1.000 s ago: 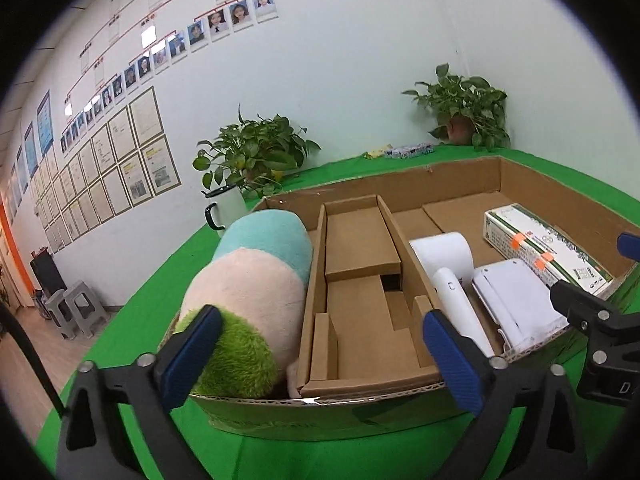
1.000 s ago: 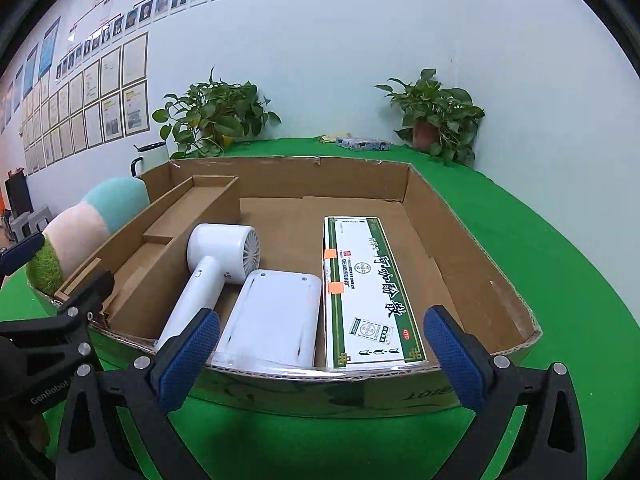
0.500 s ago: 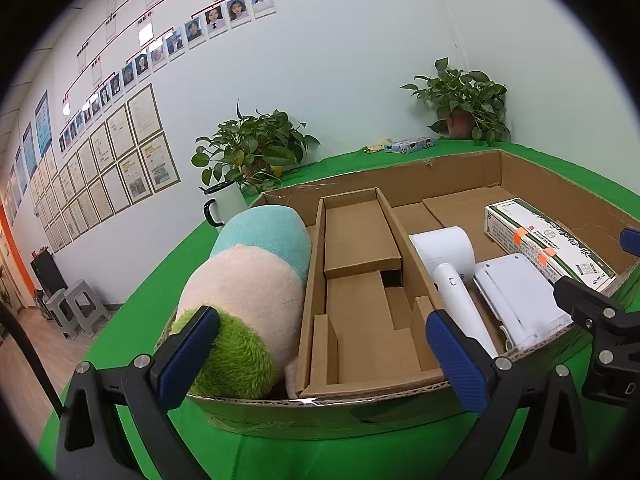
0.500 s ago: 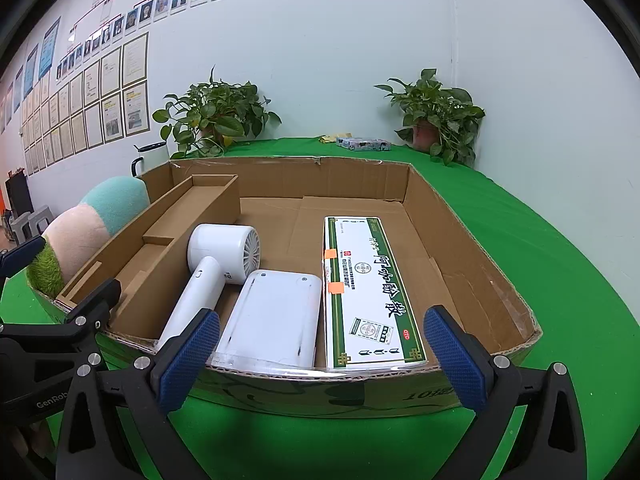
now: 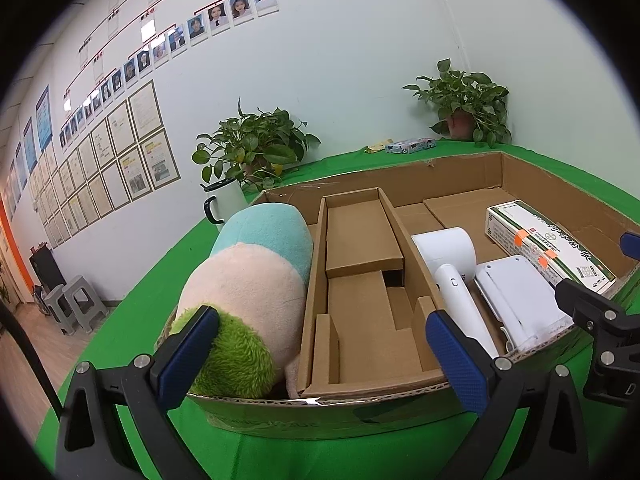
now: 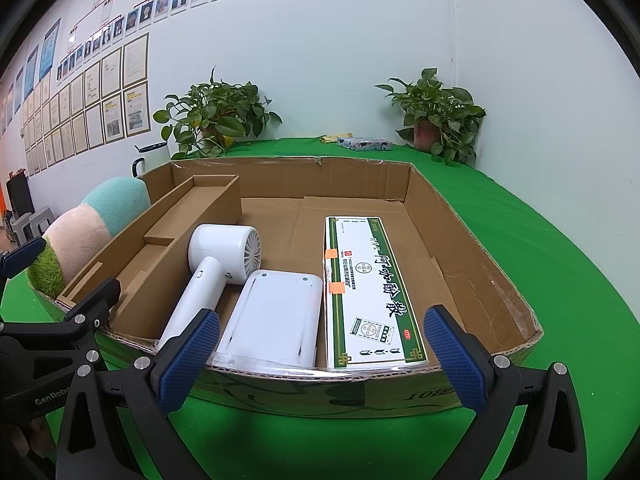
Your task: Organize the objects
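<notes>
Left wrist view: the left gripper [image 5: 322, 354] is held with its blue-padded fingers [image 5: 188, 356] spread wide and nothing between them, just short of the near wall of a shallow cardboard box [image 5: 320, 412] set on a green tablecloth [image 5: 132, 308]. A striped plush toy [image 5: 248, 292] (teal, cream and green bands) is seen lying in the box's left compartment at about 10 o'clock from the gripper, pressed against a cardboard insert [image 5: 360, 280] at 12 o'clock. At 2 o'clock a white hair dryer [image 5: 452, 276] is laid beside a white flat device [image 5: 520, 300], and a green-and-white carton [image 5: 548, 248] is placed beyond them along the right side.

From the right wrist camera, the right gripper [image 6: 322, 354] is likewise shown released, its pads wide apart and empty, in front of the box's near edge. The hair dryer [image 6: 216, 272] is found at 11 o'clock, its handle pointing toward the camera; the flat device [image 6: 276, 316] sits at 12 o'clock, touching the carton [image 6: 368, 292] at 1 o'clock. The right part of the box floor is bare cardboard. Two potted plants [image 6: 216, 120] are stood at the table's far edge against the wall.
</notes>
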Motion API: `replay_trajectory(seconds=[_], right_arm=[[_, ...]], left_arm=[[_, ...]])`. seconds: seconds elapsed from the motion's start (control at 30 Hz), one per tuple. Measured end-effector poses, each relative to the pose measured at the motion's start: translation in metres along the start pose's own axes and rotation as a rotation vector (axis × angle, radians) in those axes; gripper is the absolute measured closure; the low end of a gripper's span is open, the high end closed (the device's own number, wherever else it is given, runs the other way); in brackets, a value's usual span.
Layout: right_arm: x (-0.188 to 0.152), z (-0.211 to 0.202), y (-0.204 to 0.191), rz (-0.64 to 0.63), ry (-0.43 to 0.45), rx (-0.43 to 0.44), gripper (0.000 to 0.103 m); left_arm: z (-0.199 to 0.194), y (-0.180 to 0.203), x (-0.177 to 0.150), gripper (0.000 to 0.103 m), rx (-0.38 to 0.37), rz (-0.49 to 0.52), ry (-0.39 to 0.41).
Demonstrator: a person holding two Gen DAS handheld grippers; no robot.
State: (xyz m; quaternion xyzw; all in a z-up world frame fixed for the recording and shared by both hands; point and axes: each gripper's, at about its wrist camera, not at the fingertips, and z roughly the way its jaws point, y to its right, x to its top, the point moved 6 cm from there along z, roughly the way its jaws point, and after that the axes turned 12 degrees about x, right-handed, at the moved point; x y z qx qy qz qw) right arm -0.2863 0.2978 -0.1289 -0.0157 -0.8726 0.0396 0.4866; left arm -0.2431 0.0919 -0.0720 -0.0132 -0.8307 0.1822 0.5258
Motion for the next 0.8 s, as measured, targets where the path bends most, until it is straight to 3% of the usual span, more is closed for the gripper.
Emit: replay_trajectory(seconds=[0.8], right_arm=[[0.0000,-0.0013,0.0001,-0.002,0.000,-0.003,0.000]], left_arm=[[-0.0037,-0.0039,-0.0012,0.001,-0.004,-0.012,-0.017]])
